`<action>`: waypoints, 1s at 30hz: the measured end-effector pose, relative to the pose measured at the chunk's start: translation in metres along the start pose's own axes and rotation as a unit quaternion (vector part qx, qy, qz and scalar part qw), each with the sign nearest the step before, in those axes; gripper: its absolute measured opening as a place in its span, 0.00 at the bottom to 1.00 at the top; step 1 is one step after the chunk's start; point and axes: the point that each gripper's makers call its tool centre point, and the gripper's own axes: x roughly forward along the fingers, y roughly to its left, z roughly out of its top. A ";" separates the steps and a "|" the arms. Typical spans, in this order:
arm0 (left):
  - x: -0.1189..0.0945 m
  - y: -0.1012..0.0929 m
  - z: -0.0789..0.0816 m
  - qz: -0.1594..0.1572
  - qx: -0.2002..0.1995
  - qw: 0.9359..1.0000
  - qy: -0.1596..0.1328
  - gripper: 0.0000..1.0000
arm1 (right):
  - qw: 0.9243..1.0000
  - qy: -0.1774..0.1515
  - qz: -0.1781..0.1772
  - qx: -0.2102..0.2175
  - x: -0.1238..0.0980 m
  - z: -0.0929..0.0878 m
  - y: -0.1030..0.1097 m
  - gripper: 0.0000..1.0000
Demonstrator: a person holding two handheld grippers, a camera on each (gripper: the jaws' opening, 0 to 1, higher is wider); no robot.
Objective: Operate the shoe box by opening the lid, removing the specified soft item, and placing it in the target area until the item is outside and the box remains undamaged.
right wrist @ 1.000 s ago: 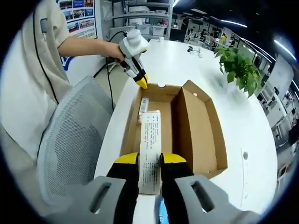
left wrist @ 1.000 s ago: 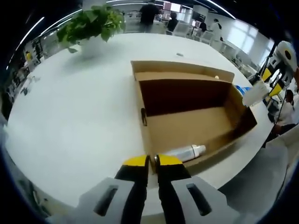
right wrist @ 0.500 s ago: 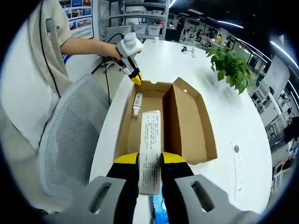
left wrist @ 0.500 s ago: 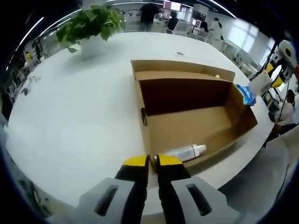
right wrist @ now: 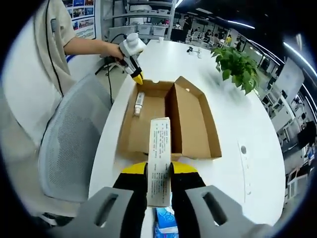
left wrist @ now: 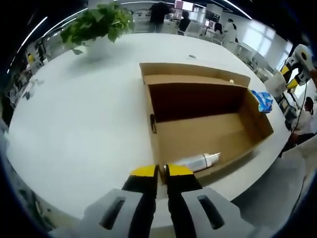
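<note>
Left gripper view: left gripper (left wrist: pixel 161 171) pinched on the near wall of the shoe box (left wrist: pixel 208 134); lid already open; a bottle (left wrist: pixel 197 161) lies inside.

Right gripper view: right gripper (right wrist: pixel 159 168) clamped on the soft pack (right wrist: pixel 159 166), printed face up, lifted out and held clear of the box; extraction looks done; left: set it down on the table (right wrist: pixel 247 124).

White table (left wrist: pixel 74 124), grey mesh chair (right wrist: pixel 69 148), potted plant (left wrist: pixel 96 27).
</note>
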 end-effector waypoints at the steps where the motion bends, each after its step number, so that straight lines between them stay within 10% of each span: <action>1: 0.000 0.000 0.000 0.000 0.000 1.000 0.000 0.03 | 1.000 0.001 -0.002 0.001 -0.002 -0.004 -0.003 0.15; 30: 0.000 0.001 -0.001 0.002 0.002 1.000 0.007 0.03 | 0.997 0.056 -0.043 0.026 -0.034 -0.096 -0.043 0.15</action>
